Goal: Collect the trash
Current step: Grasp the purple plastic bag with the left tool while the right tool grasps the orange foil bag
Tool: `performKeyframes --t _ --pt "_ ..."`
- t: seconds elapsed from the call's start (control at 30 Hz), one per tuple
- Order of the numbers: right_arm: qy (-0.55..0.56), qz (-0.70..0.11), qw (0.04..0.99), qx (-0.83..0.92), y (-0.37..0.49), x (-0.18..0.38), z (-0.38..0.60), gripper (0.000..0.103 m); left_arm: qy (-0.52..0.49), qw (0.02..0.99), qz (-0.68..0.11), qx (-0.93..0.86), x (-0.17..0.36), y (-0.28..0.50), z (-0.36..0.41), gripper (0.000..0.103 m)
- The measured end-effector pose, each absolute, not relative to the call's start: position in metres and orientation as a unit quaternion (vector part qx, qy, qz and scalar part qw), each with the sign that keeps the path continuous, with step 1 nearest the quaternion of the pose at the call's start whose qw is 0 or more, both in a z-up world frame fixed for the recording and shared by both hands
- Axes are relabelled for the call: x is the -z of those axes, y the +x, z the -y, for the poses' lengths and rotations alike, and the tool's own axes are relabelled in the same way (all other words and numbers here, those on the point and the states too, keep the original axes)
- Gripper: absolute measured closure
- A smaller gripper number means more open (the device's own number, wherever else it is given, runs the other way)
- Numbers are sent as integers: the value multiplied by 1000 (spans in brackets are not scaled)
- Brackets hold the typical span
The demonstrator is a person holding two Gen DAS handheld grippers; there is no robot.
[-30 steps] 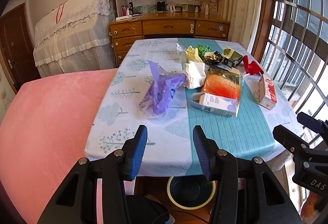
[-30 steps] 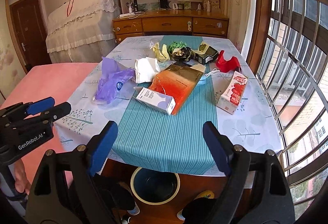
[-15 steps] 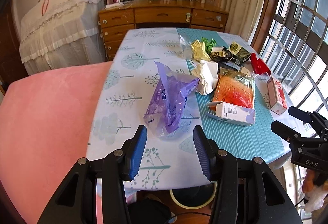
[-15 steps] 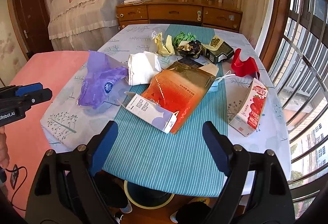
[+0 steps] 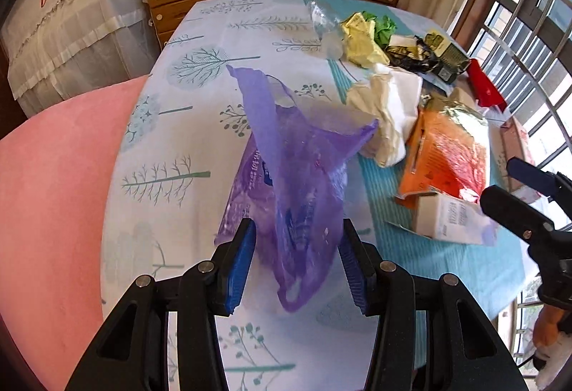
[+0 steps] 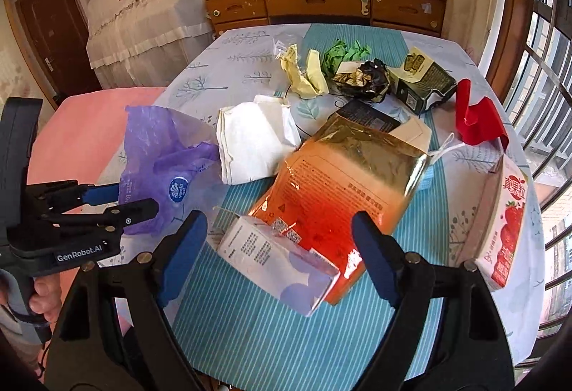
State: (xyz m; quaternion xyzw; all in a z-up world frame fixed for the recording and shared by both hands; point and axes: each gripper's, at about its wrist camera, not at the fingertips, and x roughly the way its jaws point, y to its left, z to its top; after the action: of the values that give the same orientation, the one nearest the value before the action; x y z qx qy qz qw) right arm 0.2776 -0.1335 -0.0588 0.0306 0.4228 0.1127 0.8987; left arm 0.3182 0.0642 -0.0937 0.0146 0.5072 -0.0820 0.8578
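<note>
The left gripper (image 5: 296, 262) pointed steeply down at a purple plastic bag (image 5: 293, 172) that lay crumpled on the table (image 5: 200, 44), on the pale tree-printed cloth. Its jaws stood apart, one blue pad on each side of the bag's near end; the pads did not seem to press on the plastic. The right gripper (image 6: 282, 257) hung over the teal striped part of the cloth with its jaws spread wide and nothing gripped. A small white carton (image 6: 277, 264) lay between its fingers in that view, resting on the table and partly on an orange foil pouch (image 6: 343, 183). More trash was scattered beyond: a white paper bag (image 6: 254, 140) just beside the purple one, crumpled yellow paper (image 6: 304, 74), green paper (image 6: 343, 53), a black wrapper (image 6: 368, 79), a dark green box (image 6: 423, 83), a red scrap (image 6: 477, 121) and a strawberry milk carton (image 6: 506, 230) near the table's right edge
</note>
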Motion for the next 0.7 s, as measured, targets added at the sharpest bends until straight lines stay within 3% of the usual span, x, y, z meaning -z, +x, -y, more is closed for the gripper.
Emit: performKeyframes --t 0.27,0.7 --pt "90 -443 888 -82 315 71 172 22 17 841 -537 63 128 361 -64 55" --pt "148 -472 868 -42 336 82 217 22 18 845 -532 48 132 373 -64 60"
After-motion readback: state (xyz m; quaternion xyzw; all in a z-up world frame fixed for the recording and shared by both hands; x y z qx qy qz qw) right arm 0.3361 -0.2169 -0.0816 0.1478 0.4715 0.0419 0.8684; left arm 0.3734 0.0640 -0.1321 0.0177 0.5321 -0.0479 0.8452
